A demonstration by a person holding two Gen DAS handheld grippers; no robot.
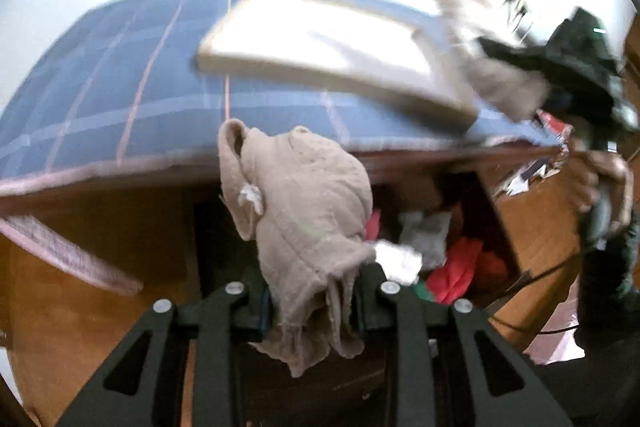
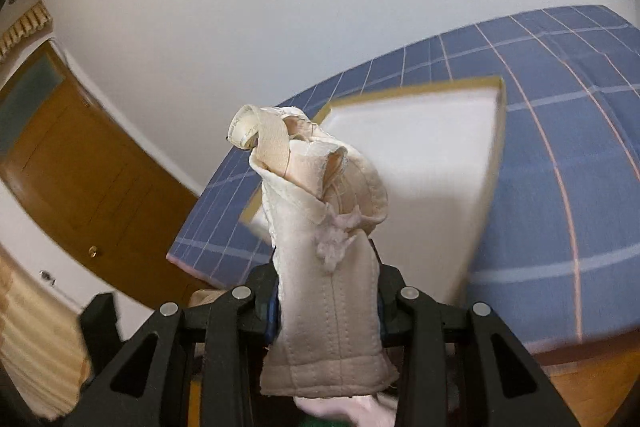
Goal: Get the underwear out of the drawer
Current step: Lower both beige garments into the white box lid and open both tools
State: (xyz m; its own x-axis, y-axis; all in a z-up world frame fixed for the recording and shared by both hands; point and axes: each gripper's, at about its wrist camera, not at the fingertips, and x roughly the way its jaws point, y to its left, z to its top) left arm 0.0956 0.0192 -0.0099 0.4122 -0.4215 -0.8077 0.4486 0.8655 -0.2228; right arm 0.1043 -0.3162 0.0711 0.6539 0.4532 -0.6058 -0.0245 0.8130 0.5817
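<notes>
Left tongs [image 1: 312,301], lower centre of the left wrist view: pinching a crumpled beige undergarment [image 1: 300,211] that stands up above the fingers, clear of the open drawer [image 1: 460,247] behind it at centre right, which holds red, white and grey clothes. Right tongs [image 2: 326,301], lower centre of the right wrist view: pinching a cream stitched undergarment [image 2: 324,267], upright. Blue checked bed [image 2: 560,167] behind, bearing a white tray [image 2: 432,163]. Wooden door [image 2: 88,163] at left.
</notes>
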